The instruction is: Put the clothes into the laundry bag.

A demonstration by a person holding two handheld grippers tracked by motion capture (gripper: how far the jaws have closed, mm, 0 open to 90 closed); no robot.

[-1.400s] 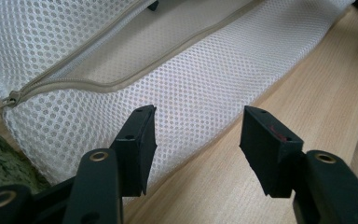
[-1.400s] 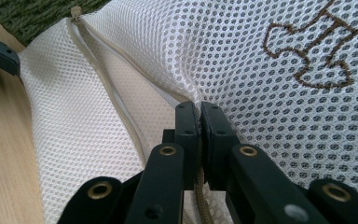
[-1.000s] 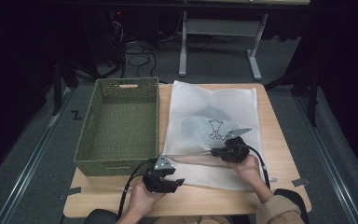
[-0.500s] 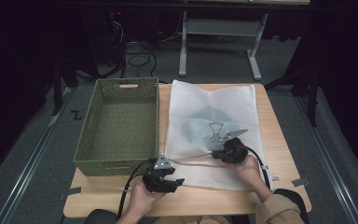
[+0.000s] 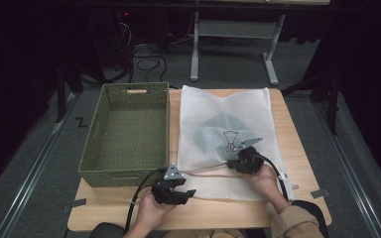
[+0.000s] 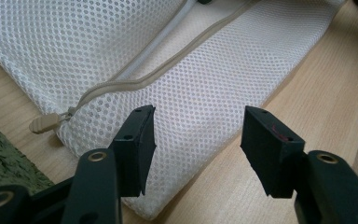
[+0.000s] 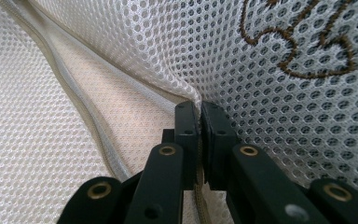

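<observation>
The basket (image 5: 126, 134) sits on the table (image 5: 297, 148) at 9 o'clock of the mesh bag (image 5: 228, 106), touching it. A garment (image 5: 213, 139) lies in the bag. The zipper pull (image 6: 44, 123) lies at the bag's 7 o'clock corner.

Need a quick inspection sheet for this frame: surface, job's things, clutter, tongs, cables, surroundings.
Surface: wooden table, bare wood at the near and right edges.
Job's things: white mesh bag lying flat, grey item inside; its zipper partly open, pull tab at the bag's end.
Clutter: green basket beside the bag, nothing seen inside.
Tongs: left tongs open over the bag's corner, not touching; right tongs shut on the mesh by the zipper edge, lifting it.
Cables: black cable trails from the left tongs; more on the floor behind.
Surroundings: dark room, grey desk frame beyond the table.
</observation>
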